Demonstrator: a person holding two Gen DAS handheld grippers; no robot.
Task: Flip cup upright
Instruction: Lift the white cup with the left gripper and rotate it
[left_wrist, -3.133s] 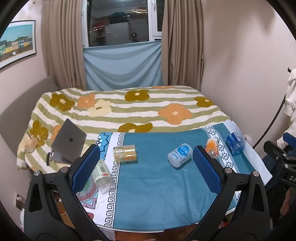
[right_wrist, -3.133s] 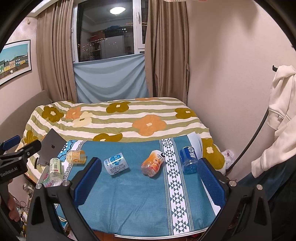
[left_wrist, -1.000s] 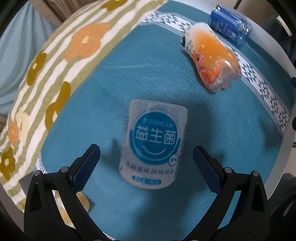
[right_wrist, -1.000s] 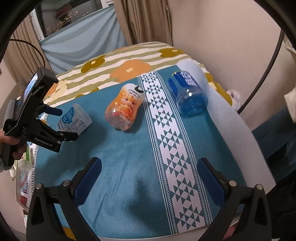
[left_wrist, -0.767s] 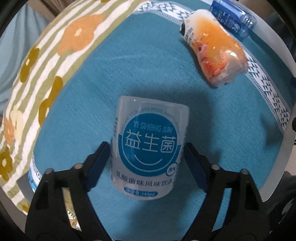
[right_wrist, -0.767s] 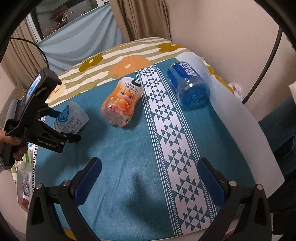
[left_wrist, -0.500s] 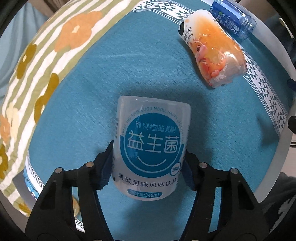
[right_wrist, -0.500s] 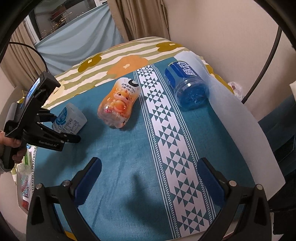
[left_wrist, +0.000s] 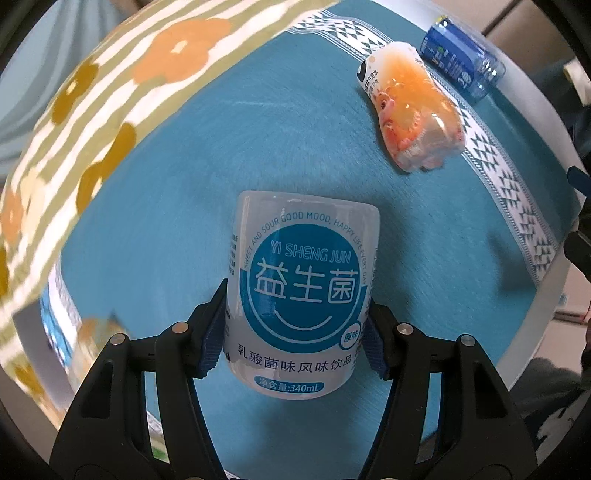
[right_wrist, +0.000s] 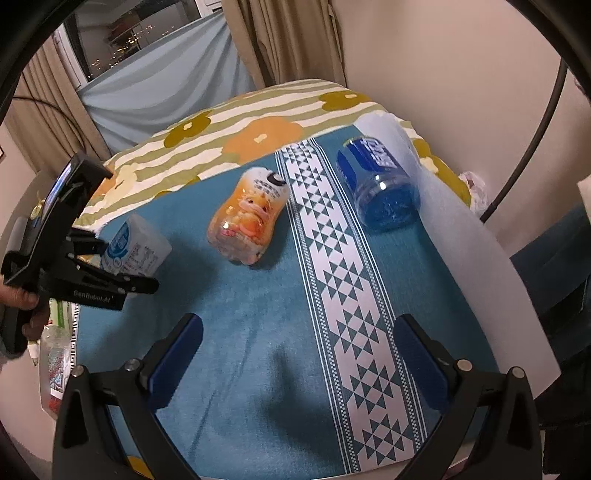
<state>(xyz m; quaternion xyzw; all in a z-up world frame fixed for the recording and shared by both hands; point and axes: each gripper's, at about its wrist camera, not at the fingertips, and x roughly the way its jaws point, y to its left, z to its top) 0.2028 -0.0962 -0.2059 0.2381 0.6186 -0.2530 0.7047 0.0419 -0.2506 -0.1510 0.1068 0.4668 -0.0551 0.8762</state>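
Left tongs (left_wrist: 295, 328) clenched on the lying white blue-labelled plastic cup (left_wrist: 301, 295); right tongs (right_wrist: 295, 362) gaped, released, above teal tabletop (right_wrist: 258, 332).

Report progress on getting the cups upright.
None stands upright yet. In hand: the left tongs are shut on the white cup, which is still tipped over. Left: the orange cup and blue cup lie on their sides; the right tongs are open and empty.
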